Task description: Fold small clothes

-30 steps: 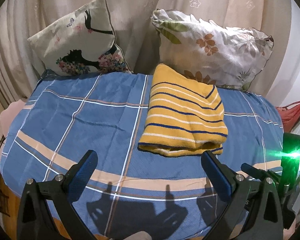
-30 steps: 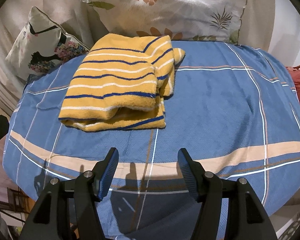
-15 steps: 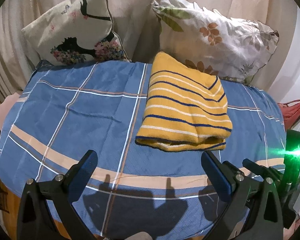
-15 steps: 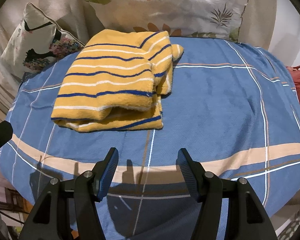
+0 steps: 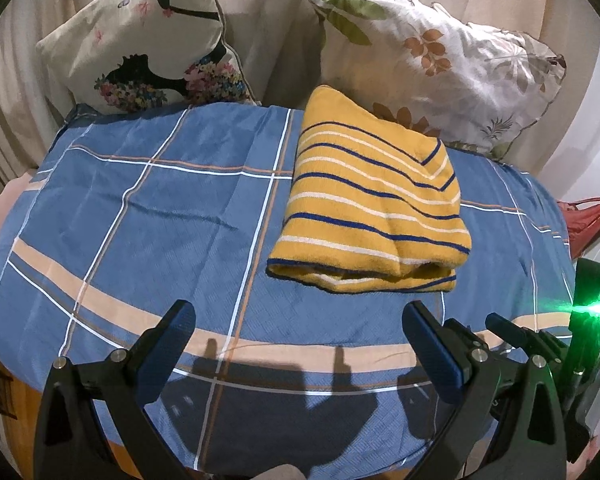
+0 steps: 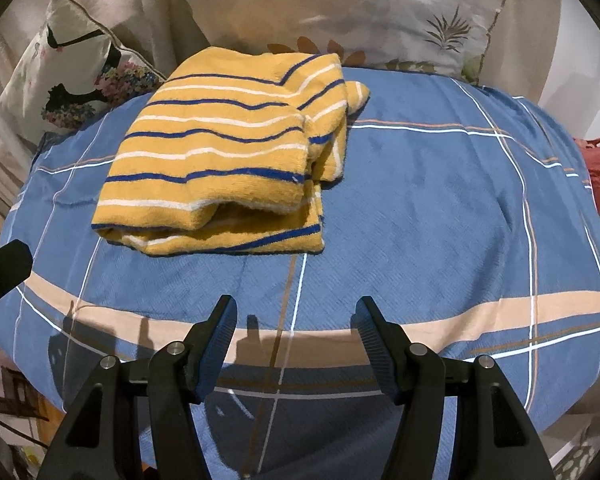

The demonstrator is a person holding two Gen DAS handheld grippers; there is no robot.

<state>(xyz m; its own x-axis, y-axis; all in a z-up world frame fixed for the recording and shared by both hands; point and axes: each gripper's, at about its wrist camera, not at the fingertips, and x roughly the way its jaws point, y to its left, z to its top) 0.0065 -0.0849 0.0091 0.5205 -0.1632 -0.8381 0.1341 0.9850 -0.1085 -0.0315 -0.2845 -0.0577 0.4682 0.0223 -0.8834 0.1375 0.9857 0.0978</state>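
A yellow garment with blue and white stripes [image 5: 370,204] lies folded in a thick rectangle on the blue checked sheet [image 5: 160,216], toward the back. It also shows in the right wrist view [image 6: 224,152], with a sleeve edge poking out at its right side. My left gripper [image 5: 300,340] is open wide and empty, above the sheet's near part, short of the garment. My right gripper [image 6: 294,328] is open and empty, also short of the garment and a little to its right.
Two patterned pillows stand behind the garment, a bird-print one [image 5: 144,40] at the left and a leaf-print one [image 5: 432,64] at the right, against a curtain. A red bag [image 5: 588,220] hangs off the right. The blue sheet [image 6: 440,200] drops away at its edges.
Both grippers have drawn a little closer to the garment, which sits lower and larger in both views. The garment has not moved. Both stay open.
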